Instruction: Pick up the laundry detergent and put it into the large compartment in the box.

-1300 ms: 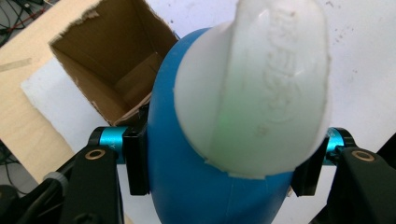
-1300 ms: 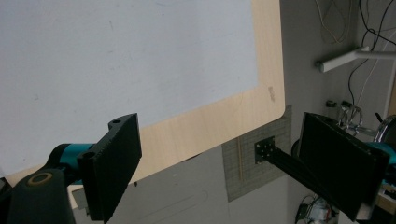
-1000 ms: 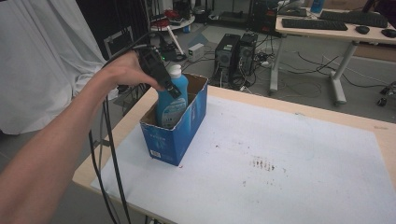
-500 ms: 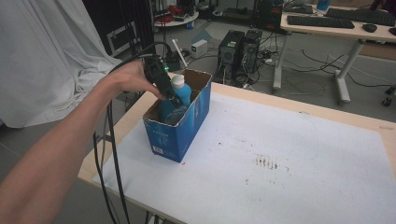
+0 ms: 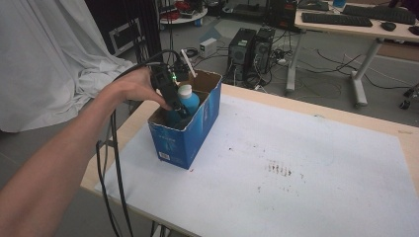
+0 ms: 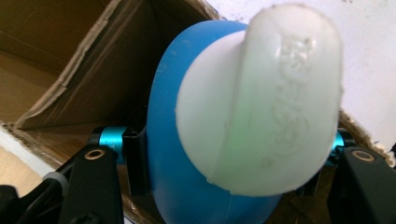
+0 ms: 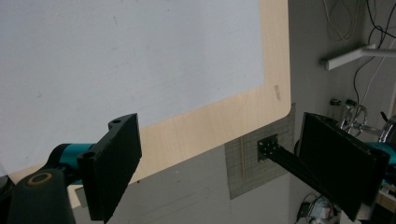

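Blue bottle (image 5: 188, 101) with white cap (image 6: 266, 98), upright inside the cardboard box (image 5: 197, 123) at the table's (image 5: 316, 187) near-left corner. Clamped at the body by the left gripper (image 5: 174, 104), jaws pressed against both sides just below the cap. Left hand (image 5: 131, 89) wrapped round the gripper's handle, cable (image 5: 116, 168) trailing down past the table edge. Right gripper (image 7: 219, 163) held over the table's rim and the floor, jaws wide apart, nothing between them. White sheet (image 5: 306, 163) covering the tabletop, speckled with dark marks.
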`<state>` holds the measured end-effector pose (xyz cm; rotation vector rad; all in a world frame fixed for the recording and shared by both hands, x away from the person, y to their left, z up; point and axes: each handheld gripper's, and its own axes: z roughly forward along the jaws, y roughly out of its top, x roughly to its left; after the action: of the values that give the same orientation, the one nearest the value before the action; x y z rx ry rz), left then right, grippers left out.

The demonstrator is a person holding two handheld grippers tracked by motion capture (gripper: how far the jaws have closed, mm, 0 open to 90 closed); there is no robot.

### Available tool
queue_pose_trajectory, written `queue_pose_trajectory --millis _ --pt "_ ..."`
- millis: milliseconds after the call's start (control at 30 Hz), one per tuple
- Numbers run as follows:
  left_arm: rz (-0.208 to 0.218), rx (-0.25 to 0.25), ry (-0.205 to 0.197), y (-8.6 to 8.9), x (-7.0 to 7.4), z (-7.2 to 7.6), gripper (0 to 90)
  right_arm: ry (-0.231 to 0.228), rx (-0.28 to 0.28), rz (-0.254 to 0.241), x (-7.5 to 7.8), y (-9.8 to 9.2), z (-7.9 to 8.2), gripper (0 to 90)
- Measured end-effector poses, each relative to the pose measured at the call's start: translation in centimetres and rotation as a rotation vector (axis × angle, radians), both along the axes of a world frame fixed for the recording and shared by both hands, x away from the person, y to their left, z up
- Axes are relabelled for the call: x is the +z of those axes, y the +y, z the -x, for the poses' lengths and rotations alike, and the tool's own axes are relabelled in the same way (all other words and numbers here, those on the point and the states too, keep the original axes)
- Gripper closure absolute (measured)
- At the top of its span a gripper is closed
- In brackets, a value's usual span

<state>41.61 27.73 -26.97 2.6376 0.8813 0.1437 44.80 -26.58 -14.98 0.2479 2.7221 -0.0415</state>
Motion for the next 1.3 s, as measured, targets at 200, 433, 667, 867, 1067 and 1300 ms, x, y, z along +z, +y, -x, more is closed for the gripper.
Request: queue_pose_trajectory --millis 200,433,667,867,1067,1300 --pt "-0.015 -0.014 0.007 -0.1 -0.7 -0.1 38.1 0.003 -0.002 0.004 -0.2 0.0 -0.1 12.8" --pt "-0.024 -0.009 0.030 -0.2 -1.8 -0.2 38.0 0.005 0.004 0.011 -0.2 0.0 -0.1 12.8" --pt "-0.015 -0.013 0.024 0.0 -1.9 -0.3 38.0 0.007 -0.007 0.002 -0.4 -0.1 -0.3 12.8" --pt "-0.015 -0.012 0.023 0.0 -2.0 -0.3 37.8 0.012 -0.003 0.007 -0.7 0.0 -0.5 12.8" --pt "-0.014 -0.005 0.021 0.0 -2.1 -0.4 37.5 0.014 -0.005 0.004 -0.9 0.0 -0.5 12.8" --pt "-0.035 0.002 0.017 -0.1 -2.1 -0.4 36.7 0.018 -0.002 0.010 -1.0 -0.3 -0.4 12.8"
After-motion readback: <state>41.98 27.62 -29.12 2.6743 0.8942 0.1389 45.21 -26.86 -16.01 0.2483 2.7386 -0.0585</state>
